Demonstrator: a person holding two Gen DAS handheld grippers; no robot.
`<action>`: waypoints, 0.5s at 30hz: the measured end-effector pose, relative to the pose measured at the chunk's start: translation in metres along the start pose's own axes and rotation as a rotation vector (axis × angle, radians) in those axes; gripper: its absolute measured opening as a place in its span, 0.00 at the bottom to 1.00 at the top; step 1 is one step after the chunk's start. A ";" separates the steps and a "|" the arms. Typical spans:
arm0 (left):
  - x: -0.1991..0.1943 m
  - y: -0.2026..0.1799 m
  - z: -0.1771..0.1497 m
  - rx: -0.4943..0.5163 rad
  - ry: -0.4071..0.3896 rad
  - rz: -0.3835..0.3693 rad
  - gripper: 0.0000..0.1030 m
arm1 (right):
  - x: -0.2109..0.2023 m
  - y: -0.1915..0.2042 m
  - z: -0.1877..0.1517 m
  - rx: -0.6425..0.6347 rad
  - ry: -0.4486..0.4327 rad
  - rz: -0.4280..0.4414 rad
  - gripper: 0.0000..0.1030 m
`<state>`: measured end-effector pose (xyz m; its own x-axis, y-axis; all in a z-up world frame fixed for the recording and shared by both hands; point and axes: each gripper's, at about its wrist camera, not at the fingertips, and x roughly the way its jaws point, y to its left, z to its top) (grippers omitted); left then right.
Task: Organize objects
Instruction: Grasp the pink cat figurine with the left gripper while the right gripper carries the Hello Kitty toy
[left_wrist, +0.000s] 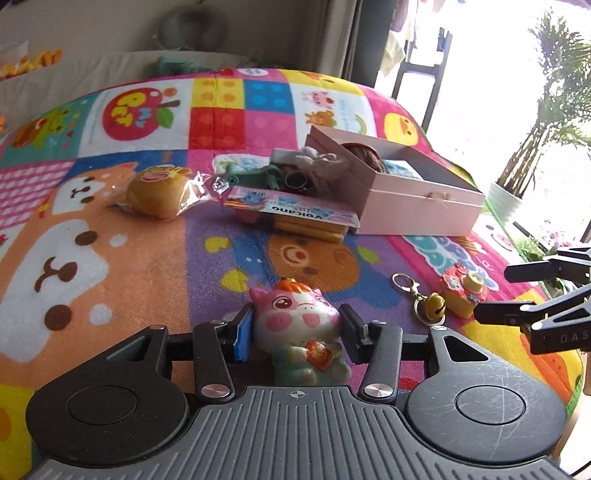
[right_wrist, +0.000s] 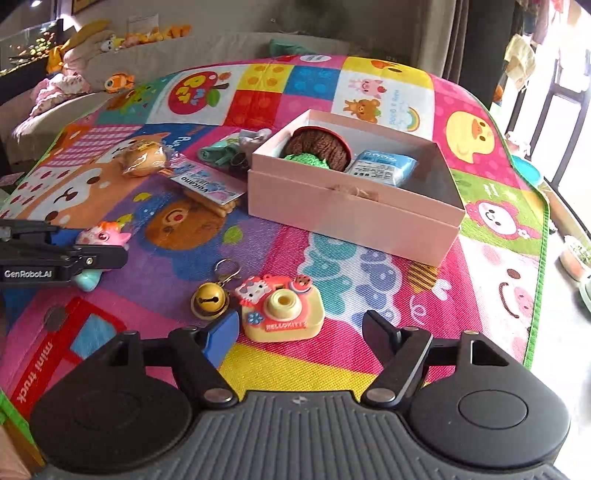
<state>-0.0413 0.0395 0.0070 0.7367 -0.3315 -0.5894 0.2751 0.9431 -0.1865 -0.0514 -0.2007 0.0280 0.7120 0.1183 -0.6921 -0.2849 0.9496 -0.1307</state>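
My left gripper (left_wrist: 295, 332) has its jaws around a pink pig figurine (left_wrist: 301, 328) that stands on the mat; both pads look pressed on its head. The figurine also shows in the right wrist view (right_wrist: 103, 236), between the left gripper's fingers (right_wrist: 92, 258). My right gripper (right_wrist: 301, 332) is open, its fingers on either side of a yellow Hello Kitty toy camera (right_wrist: 282, 310) without touching it. A gold bell keychain (right_wrist: 210, 295) lies just left of the camera. An open pink box (right_wrist: 354, 210) holds a brown knitted item and a blue packet.
A wrapped bun (left_wrist: 159, 192), a flat "Volcano" packet (left_wrist: 295, 210) on biscuits and a pile of small items (left_wrist: 295, 173) lie left of the box. The colourful mat (left_wrist: 147, 258) ends at the right edge (right_wrist: 539, 258). A sofa stands behind.
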 end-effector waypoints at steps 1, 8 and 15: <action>0.000 0.001 0.000 -0.006 0.000 -0.003 0.51 | 0.002 0.004 -0.001 -0.028 -0.007 -0.013 0.73; -0.002 0.004 -0.001 -0.013 0.000 -0.006 0.51 | 0.027 0.008 0.007 -0.020 -0.013 0.011 0.72; -0.002 0.000 0.002 0.009 0.011 0.019 0.50 | 0.005 0.006 0.014 0.018 -0.074 0.045 0.54</action>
<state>-0.0421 0.0406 0.0095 0.7348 -0.3134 -0.6015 0.2671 0.9489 -0.1681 -0.0402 -0.1902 0.0340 0.7447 0.1812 -0.6424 -0.3066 0.9478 -0.0881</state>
